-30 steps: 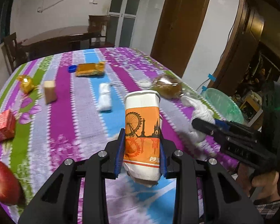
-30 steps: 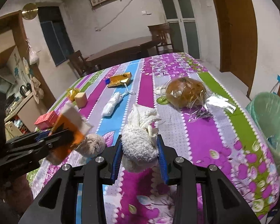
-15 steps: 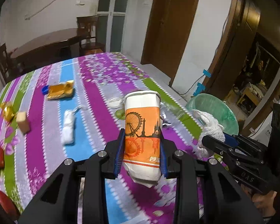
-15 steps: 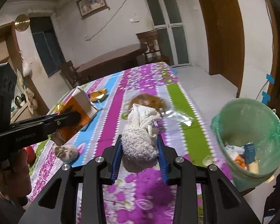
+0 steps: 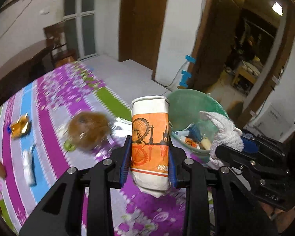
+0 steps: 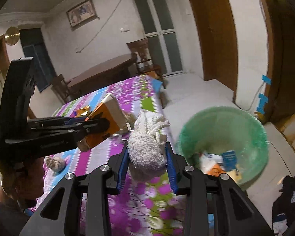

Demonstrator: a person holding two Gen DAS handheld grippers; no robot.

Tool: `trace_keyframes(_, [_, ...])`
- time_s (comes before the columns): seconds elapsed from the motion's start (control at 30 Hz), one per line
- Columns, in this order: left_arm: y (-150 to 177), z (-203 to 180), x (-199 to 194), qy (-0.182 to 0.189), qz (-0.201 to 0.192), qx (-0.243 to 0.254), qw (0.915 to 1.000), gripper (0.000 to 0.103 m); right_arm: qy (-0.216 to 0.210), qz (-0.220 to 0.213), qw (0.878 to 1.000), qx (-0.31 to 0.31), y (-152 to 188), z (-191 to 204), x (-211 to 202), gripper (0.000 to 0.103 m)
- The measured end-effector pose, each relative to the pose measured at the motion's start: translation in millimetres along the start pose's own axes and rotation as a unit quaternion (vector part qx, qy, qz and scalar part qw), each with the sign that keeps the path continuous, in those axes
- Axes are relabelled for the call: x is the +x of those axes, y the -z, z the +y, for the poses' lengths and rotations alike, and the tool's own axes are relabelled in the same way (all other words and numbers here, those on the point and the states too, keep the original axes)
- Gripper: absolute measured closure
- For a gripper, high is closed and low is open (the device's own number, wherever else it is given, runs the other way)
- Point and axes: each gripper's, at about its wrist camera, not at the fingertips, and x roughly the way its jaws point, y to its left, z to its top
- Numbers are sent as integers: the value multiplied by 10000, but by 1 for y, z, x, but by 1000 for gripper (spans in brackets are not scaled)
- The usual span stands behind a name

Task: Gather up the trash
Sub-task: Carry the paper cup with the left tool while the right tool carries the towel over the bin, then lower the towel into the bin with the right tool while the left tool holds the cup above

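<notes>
The left tongs point(image 5: 149, 165) grip a crushed paper cup point(image 5: 149, 135) between their blue pads; the cup stands roughly upright in them, long axis vertical, flattened mouth up, dented base hanging below the pads. Seen from the right wrist, the same cup point(image 6: 106, 123) tilts with its mouth up and away. The right tongs point(image 6: 146, 164) are closed on a white towel wad point(image 6: 145, 149), its loose strands sticking upward. Both loads hang above the striped floral worktop point(image 5: 55, 129) near its edge. Just past that edge sits a green-lined bin point(image 6: 224, 129), mouth open upward, with wrappers and scraps inside. On the worktop lie a bagged bun point(image 5: 87, 130), a white twisted wrapper point(image 5: 28, 166), a yellow packet point(image 5: 19, 126) and a small grey crumpled ball point(image 6: 56, 162). Farther off stand a dark wooden table point(image 6: 106, 70) and chair point(image 6: 145, 57)
</notes>
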Motion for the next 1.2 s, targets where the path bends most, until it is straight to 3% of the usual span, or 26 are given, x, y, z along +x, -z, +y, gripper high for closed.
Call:
trace_keyframes(0.17, [-12, -26, 21, 314, 181, 232, 9991, 72, 343, 8, 9993, 114, 3, -30, -13, 67])
trace_keyframes(0.23, [-16, -40, 31, 251, 160, 437, 9986, 72, 473, 14, 9987, 165, 5, -44, -18, 67])
trace_keyframes(0.37, [-20, -56, 55, 501, 449, 505, 9965, 72, 601, 84, 9975, 351, 12, -67, -23, 67])
trace_keyframes(0.57, [-21, -66, 85, 545, 653, 739, 9936, 72, 769, 186, 9956, 501, 15, -95, -24, 67])
trace_keyframes(0.9, [-37, -61, 111, 544, 777, 1063, 9898, 70, 1098, 714, 9876, 867, -12, -160, -11, 67])
trace_keyframes(1.2, [-34, -86, 133, 451, 954, 1300, 9859, 70, 1340, 1036, 9822, 814, -25, -163, 15, 67])
